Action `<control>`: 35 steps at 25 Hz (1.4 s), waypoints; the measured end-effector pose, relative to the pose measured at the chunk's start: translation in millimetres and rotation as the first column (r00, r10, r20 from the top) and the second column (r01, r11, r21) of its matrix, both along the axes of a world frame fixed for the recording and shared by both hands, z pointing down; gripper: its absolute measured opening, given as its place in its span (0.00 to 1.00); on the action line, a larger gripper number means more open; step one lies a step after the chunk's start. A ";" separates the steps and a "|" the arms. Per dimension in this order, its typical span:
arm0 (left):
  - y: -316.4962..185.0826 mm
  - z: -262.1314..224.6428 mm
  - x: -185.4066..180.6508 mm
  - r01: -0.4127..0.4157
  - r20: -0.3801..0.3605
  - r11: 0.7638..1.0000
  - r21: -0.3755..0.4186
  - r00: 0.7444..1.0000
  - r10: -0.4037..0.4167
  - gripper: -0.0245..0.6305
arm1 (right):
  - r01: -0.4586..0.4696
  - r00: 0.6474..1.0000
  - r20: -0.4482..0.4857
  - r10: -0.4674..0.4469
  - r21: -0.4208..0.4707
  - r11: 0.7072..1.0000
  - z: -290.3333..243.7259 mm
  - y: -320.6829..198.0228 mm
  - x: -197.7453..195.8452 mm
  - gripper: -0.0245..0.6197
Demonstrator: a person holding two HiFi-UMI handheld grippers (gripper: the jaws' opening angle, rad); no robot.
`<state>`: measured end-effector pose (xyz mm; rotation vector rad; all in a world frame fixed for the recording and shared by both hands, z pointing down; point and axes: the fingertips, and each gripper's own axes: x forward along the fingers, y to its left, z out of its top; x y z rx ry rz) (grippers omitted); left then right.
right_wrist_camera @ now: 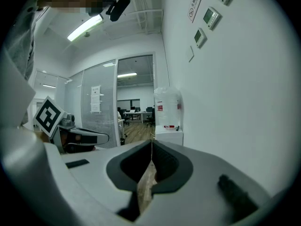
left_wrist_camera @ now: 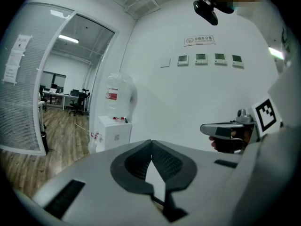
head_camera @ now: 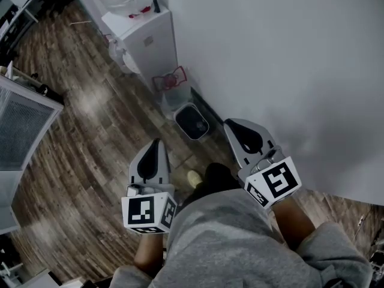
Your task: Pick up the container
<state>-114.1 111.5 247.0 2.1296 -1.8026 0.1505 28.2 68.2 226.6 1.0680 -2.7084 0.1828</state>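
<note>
A small grey open-topped container point(head_camera: 192, 122) stands on the wood floor by the white wall, just beyond the water dispenser point(head_camera: 146, 35). Both grippers are held at waist height, above and short of it. My left gripper point(head_camera: 156, 143) points forward over the floor, its jaws shut tip to tip point(left_wrist_camera: 151, 141) with nothing between them. My right gripper point(head_camera: 231, 125) sits to the right near the wall, its jaws likewise shut and empty point(right_wrist_camera: 151, 140). Neither gripper view shows the container. Each gripper view catches the other gripper: the right one point(left_wrist_camera: 225, 128), the left one point(right_wrist_camera: 84, 138).
The water dispenser point(left_wrist_camera: 114, 133) carries a large bottle point(left_wrist_camera: 117, 95), and a red-printed bag point(head_camera: 170, 80) hangs at its side. A glass partition point(head_camera: 21, 128) stands at left. The white wall point(head_camera: 282, 59) runs along the right. A shoe point(head_camera: 194, 178) shows below.
</note>
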 end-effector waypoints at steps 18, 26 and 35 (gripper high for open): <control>-55.6 13.8 -4.3 0.012 0.012 0.999 -0.047 1.000 -0.012 0.06 | 0.028 0.999 -0.030 -0.029 -0.011 1.000 10.2 -65.9 -6.2 0.08; -109.8 28.3 -3.0 0.040 0.019 0.995 -0.093 0.999 -0.038 0.06 | 0.057 0.997 -0.042 -0.058 -0.038 0.998 26.8 -126.9 -4.9 0.08; -164.6 51.0 -12.4 0.096 0.081 0.983 -0.157 0.993 -0.084 0.06 | 0.119 0.992 0.057 -0.113 -0.126 0.985 44.4 -197.9 -20.5 0.08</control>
